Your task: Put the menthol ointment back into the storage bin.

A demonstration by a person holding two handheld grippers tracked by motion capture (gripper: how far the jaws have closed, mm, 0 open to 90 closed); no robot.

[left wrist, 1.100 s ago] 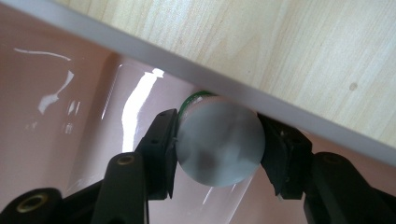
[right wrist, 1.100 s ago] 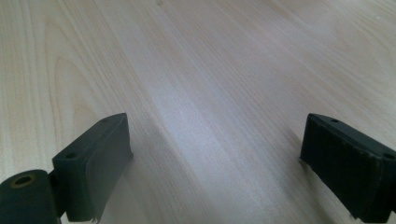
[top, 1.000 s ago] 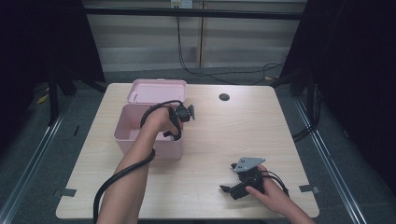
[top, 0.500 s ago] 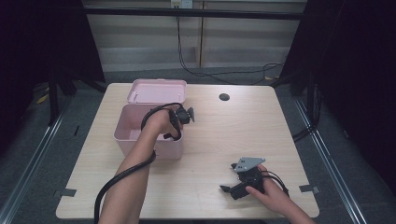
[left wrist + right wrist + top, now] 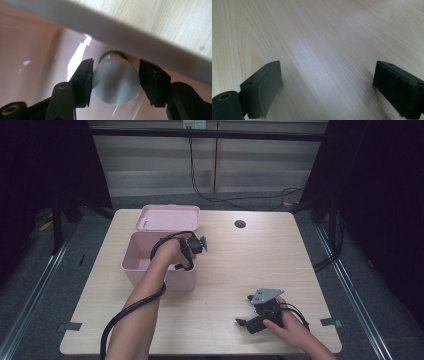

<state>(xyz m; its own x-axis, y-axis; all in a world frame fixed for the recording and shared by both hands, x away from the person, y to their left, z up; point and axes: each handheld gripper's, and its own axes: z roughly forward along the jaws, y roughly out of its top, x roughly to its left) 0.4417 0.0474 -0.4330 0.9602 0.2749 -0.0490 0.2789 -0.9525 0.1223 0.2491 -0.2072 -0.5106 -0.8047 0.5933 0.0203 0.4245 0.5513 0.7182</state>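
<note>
Two grippers in the high view: your left gripper sits over the pink box, your right gripper rests on the surface. Left gripper view: jaws just opening, the bottle loose inside the box; lift crooked and you'll topple it. Right gripper view: jaws spread, nothing between.

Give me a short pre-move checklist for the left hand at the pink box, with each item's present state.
1. Bottle inside pink box: ok.
2. Left gripper fingers clear of bottle: not ok; the jaws have just been opening, one finger touches it, the other stands apart.
3. Bottle resting on the box floor: cannot tell.
4. Lid off, lying behind the box: ok.
5. Right gripper open, low over the table, away from the box: ok.
</note>
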